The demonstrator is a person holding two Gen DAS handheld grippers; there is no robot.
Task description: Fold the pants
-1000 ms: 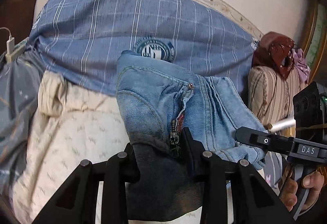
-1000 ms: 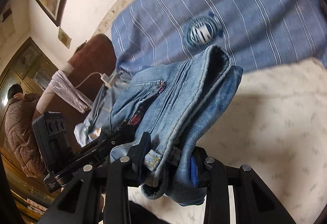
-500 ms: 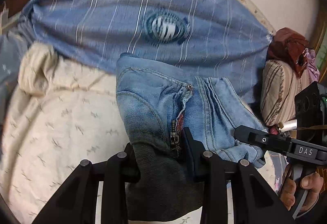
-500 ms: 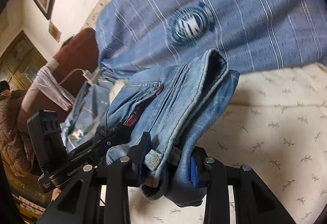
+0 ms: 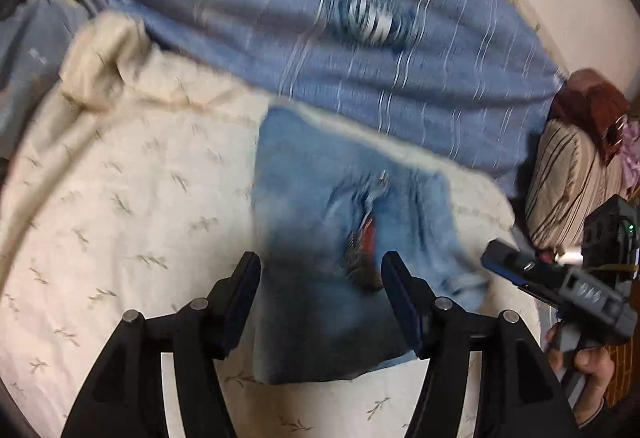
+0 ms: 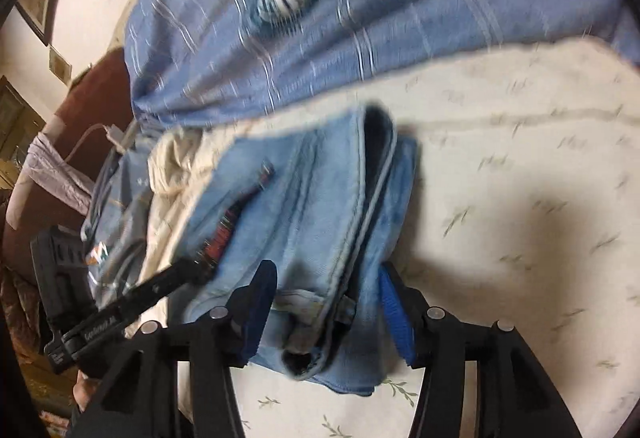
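Both grippers have lowered and just spread their jaws: left gripper [image 5: 320, 274] and right gripper [image 6: 326, 284] now straddle, without pinching, folded jeans [image 5: 344, 238] lying on the cream bedspread [image 5: 120, 206].

A bedroom in a lived-in home. Under and ahead of the fingers, a bed spread with a cream sheet [image 5: 120, 206] printed with small leaf sprigs. Beyond the fingers, a blue striped quilt [image 5: 400, 86] bunched against a pale wall. Right of the left fingers, a brown-striped pillow [image 5: 568, 182]. Left of the right fingers, a dark brown headboard [image 6: 100, 86], a white charger and cable [image 6: 112, 132], framed pictures [image 6: 38, 2] on the wall and a wooden cabinet [image 6: 16, 126].
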